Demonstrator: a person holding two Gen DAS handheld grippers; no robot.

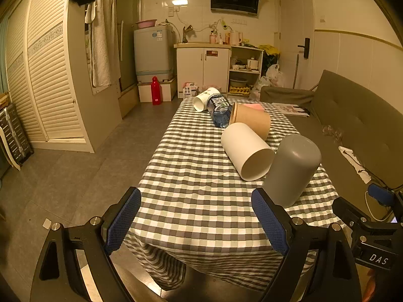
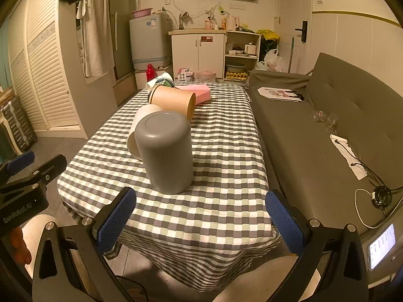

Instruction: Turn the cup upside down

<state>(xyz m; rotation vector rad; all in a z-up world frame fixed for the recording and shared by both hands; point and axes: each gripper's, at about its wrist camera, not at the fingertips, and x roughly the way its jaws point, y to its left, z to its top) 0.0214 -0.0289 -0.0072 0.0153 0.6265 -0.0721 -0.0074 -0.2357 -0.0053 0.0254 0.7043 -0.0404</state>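
Observation:
A grey cup (image 2: 165,152) stands upside down, base up, on the checkered table (image 2: 226,176); it also shows in the left wrist view (image 1: 292,170). My right gripper (image 2: 200,222) is open and empty, just in front of the grey cup and apart from it. My left gripper (image 1: 196,222) is open and empty over the table's near edge, left of the grey cup. A white cup (image 1: 248,151) lies on its side behind the grey cup, mouth toward me; it is partly hidden in the right wrist view (image 2: 141,125).
A brown paper cup (image 1: 252,119) lies on its side further back, with a water bottle (image 1: 220,110), another white cup (image 1: 205,98) and a pink box (image 2: 199,93). A grey sofa (image 2: 327,130) runs along the table's right side. Tiled floor lies to the left.

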